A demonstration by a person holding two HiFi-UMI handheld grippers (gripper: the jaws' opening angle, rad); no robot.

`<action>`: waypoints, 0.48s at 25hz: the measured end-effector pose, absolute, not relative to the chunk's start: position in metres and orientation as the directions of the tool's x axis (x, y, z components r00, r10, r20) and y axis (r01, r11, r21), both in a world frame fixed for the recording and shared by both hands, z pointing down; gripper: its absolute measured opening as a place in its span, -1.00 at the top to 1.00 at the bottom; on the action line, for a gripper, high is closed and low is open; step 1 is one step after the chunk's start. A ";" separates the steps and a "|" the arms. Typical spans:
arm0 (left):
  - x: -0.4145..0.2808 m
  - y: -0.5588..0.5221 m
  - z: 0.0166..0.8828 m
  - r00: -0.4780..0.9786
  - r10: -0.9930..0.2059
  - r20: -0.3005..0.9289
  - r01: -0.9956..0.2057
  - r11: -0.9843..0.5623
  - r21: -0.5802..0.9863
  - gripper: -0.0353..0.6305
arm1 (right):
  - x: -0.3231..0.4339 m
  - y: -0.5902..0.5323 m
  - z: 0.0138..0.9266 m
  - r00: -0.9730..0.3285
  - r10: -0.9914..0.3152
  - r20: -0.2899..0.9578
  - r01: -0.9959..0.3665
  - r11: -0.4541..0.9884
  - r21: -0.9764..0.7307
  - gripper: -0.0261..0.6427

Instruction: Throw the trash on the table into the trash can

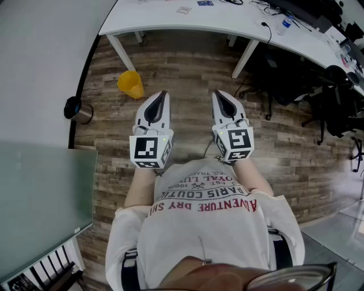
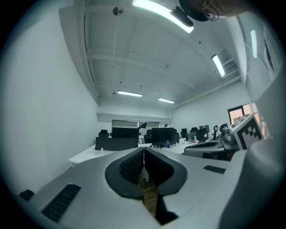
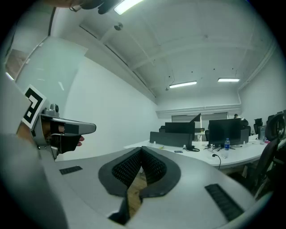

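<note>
Looks along the left tongs (image 2: 144,150), pressed together tip to tip, with nothing between. Shows a bit of wood floor (image 2: 150,197) under them. Catches the right tongs (image 2: 187,152) close by on the right, with a black-and-white cube (image 2: 248,129). Finds a long white surface (image 2: 85,154) far ahead, with dark screens (image 2: 163,134) and a small bottle (image 2: 167,144). Has a white wall (image 2: 44,112) on the left and long lights (image 2: 161,13) overhead.

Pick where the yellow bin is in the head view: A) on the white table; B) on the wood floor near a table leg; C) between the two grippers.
B: the yellow bin stands on the wood floor by a leg of the white table, left of the left gripper.
</note>
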State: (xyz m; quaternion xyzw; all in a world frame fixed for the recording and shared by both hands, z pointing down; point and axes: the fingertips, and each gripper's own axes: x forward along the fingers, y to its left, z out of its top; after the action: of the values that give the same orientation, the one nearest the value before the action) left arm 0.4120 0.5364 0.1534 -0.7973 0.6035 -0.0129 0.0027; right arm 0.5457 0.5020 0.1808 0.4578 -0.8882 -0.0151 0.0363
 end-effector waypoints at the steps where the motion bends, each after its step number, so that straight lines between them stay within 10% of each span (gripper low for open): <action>1: 0.412 0.535 0.154 0.273 -0.962 0.018 -0.962 -0.273 -0.021 0.82 | 0.545 0.501 0.181 -0.578 -0.814 0.050 -0.812 0.580 0.062 0.86; 12: 0.399 0.536 0.164 0.283 -0.958 0.033 -0.959 -0.283 0.008 0.82 | 0.535 0.502 0.188 -0.571 -0.819 0.058 -0.818 0.573 0.043 0.86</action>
State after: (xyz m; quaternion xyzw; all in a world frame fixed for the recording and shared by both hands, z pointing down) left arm 0.3991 0.5361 0.1643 -0.8009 0.5985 -0.0106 -0.0132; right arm 0.5354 0.5016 0.1878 0.4620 -0.8861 -0.0058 0.0356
